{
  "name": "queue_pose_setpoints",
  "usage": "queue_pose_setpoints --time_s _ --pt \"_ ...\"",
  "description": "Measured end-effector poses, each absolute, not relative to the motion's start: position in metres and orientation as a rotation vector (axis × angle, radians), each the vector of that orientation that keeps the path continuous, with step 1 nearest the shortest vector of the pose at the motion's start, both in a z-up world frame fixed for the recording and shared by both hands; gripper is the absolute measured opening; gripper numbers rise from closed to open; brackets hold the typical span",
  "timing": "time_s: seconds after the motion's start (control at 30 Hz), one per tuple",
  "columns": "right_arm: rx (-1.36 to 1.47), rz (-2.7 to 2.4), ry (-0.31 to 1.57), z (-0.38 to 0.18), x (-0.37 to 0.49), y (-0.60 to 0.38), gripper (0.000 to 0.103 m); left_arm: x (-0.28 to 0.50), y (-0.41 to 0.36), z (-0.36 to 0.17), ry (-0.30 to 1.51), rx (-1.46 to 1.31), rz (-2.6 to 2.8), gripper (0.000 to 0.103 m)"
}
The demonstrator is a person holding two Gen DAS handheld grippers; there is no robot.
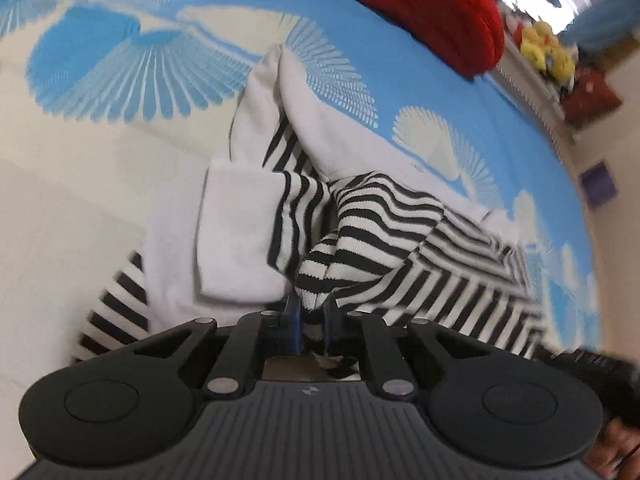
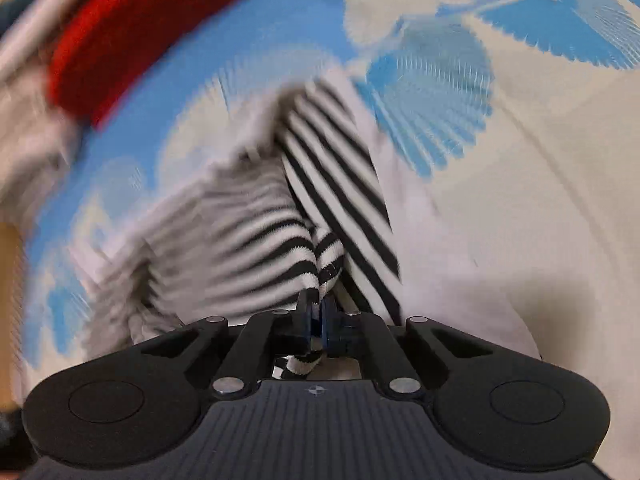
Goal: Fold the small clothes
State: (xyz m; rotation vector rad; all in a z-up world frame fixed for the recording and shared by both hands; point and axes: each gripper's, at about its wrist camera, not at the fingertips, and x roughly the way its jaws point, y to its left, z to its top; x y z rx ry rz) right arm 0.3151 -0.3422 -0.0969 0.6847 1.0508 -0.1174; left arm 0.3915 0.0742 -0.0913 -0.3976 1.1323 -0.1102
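A small garment (image 1: 376, 224), black-and-white striped with plain white panels, lies bunched on a blue-and-cream patterned bedspread (image 1: 100, 80). In the left wrist view my left gripper (image 1: 310, 308) is shut on a striped fold of it, with cloth pinched between the blue pads. A white sleeve-like part (image 1: 276, 92) stretches away from it. In the right wrist view, which is blurred, my right gripper (image 2: 318, 312) is shut on another striped edge of the garment (image 2: 256, 240), and a strip of striped cloth hangs behind the pads.
A thick red cloth item (image 1: 432, 12) lies on the bed beyond the garment, also the red cloth (image 2: 136, 36) at upper left. Yellow soft toys (image 1: 548, 48) sit past the bed's far edge. Part of a hand (image 1: 616, 452) shows at lower right.
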Motion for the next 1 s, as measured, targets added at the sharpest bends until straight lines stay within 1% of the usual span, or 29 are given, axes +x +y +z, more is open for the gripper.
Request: queue_pose_setpoints --time_s 0.07,0.1,0.13,0.2,0.23,0.27,0.3,0.37,0.4,0.47,0.57,0.6,0.63,0.7,0.77,0.83,0.9,0.93,0.97,1.0 --pt "0.644 -0.132 1.029 -0.089 0.315 -0.344 0.004 0.394 0.073 -0.103 1.213 -0.383 -0.077 0.02" --pt "0.626 -0.156 1.063 -0.095 0.317 -0.344 0.004 0.394 0.075 -0.108 1.24 -0.379 -0.054 0.033" --pt "0.645 -0.189 1.122 -0.107 0.318 -0.347 0.005 0.395 0.077 -0.109 1.239 -0.364 -0.041 0.038" --pt "0.662 -0.219 1.194 -0.121 0.32 -0.348 0.009 0.398 0.075 -0.096 1.192 -0.32 -0.038 0.038" --pt "0.635 -0.223 1.187 -0.119 0.322 -0.347 0.014 0.398 0.073 -0.084 1.143 -0.295 -0.044 0.038" --pt "0.603 -0.222 1.153 -0.11 0.322 -0.344 0.021 0.397 0.071 -0.072 1.085 -0.269 -0.055 0.038" --pt "0.578 -0.219 1.101 -0.1 0.321 -0.341 0.023 0.395 0.068 -0.061 1.023 -0.247 -0.081 0.038" --pt "0.51 -0.2 0.975 -0.078 0.318 -0.333 0.034 0.392 0.058 -0.049 0.951 -0.209 -0.167 0.038" --pt "0.481 -0.181 0.926 -0.071 0.318 -0.329 0.035 0.392 0.053 -0.049 0.945 -0.202 -0.208 0.038" --pt "0.485 -0.08 0.87 -0.068 0.319 -0.323 0.035 0.395 0.047 -0.06 0.982 -0.228 -0.288 0.038" --pt "0.543 0.052 0.944 -0.085 0.331 -0.317 0.035 0.404 0.048 -0.091 1.122 -0.225 -0.306 0.031" --pt "0.569 0.089 1.011 -0.098 0.335 -0.315 0.034 0.406 0.05 -0.101 1.168 -0.19 -0.277 0.015" --pt "0.578 0.088 1.087 -0.112 0.338 -0.314 0.034 0.408 0.052 -0.107 1.19 -0.161 -0.261 0.002" --pt "0.523 0.01 1.205 -0.134 0.339 -0.316 0.026 0.409 0.057 -0.102 1.189 -0.163 -0.284 0.002" --pt "0.525 0.021 1.187 -0.131 0.337 -0.321 0.026 0.403 0.059 -0.087 1.143 -0.173 -0.313 0.006" --pt "0.515 0.031 1.142 -0.118 0.334 -0.323 0.03 0.393 0.059 -0.084 1.1 -0.154 -0.345 0.007" --pt "0.487 0.043 1.119 -0.114 0.323 -0.327 0.031 0.388 0.058 -0.103 1.176 -0.128 -0.335 0.006" --pt "0.47 0.041 1.144 -0.116 0.319 -0.327 0.031 0.385 0.061 -0.107 1.209 -0.149 -0.323 0.006" --pt "0.468 0.028 1.183 -0.123 0.314 -0.329 0.029 0.379 0.065 -0.104 1.233 -0.168 -0.274 0.007" --pt "0.485 0.002 1.196 -0.125 0.311 -0.328 0.029 0.371 0.066 -0.093 1.217 -0.166 -0.245 0.009"
